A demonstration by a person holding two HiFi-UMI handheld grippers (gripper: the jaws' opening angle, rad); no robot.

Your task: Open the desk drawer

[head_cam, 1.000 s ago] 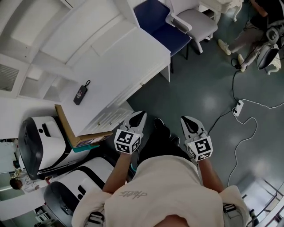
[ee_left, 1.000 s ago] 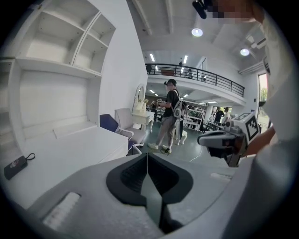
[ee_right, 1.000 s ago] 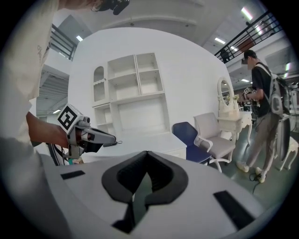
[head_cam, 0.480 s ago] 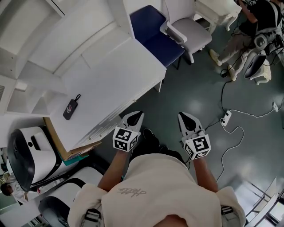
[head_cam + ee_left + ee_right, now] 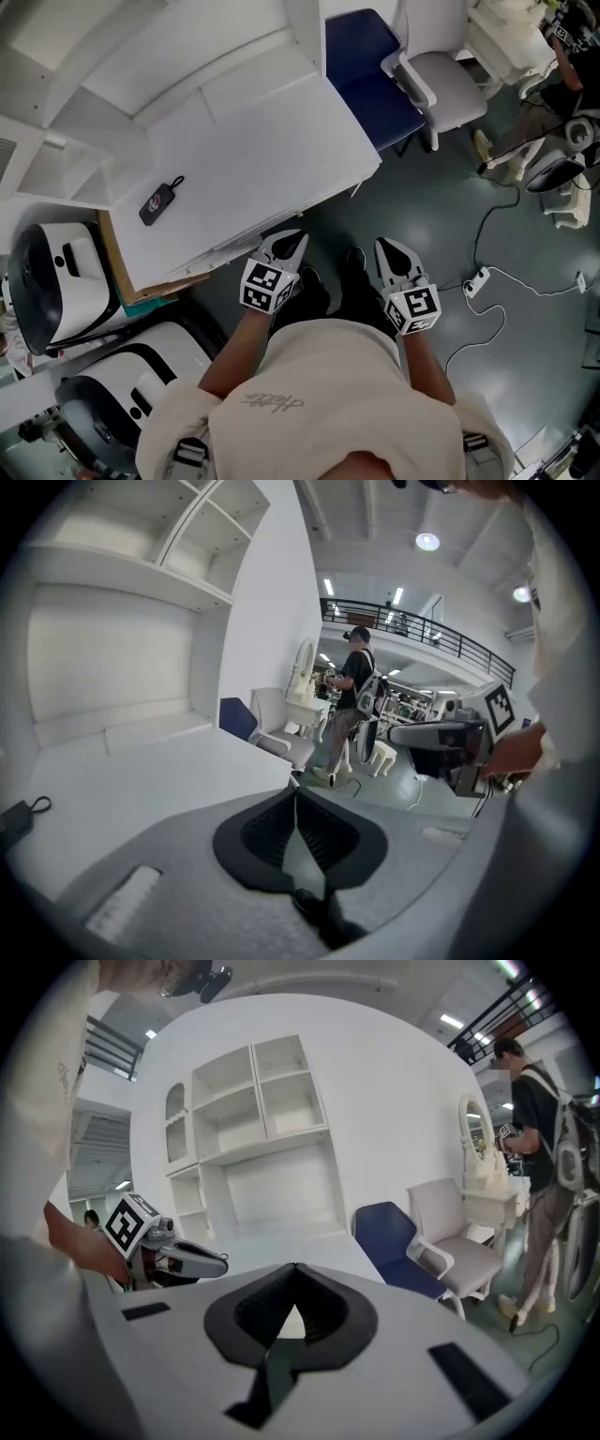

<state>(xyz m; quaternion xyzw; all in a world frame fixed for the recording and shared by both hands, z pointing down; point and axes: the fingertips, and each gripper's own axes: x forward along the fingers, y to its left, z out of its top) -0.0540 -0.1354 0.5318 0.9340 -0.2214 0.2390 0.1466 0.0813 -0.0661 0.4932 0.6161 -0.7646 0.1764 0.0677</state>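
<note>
The white desk (image 5: 253, 141) fills the upper left of the head view; its front edge (image 5: 230, 248) shows only as a thin striped strip, and I cannot make out a drawer handle. My left gripper (image 5: 292, 237) is shut and empty, its tip just off that front edge. My right gripper (image 5: 385, 247) is also shut and empty, over the floor to the right of the desk. In the left gripper view the shut gripper (image 5: 295, 787) points across the desk top (image 5: 141, 771). The right gripper view has its shut gripper (image 5: 295, 1267) facing the desk's shelves (image 5: 253, 1110).
A black key fob (image 5: 157, 202) lies on the desk. A blue chair (image 5: 370, 66) and a grey chair (image 5: 450, 82) stand at the desk's right end. A power strip (image 5: 476, 281) with cables lies on the floor. Cardboard (image 5: 111, 267) and white machines (image 5: 47, 286) sit at left. A person (image 5: 354, 700) stands beyond.
The head view has shifted, so the desk sits more to the right and nearer. Both grippers stay shut, and the left tip is now closer to the desk's front edge.
</note>
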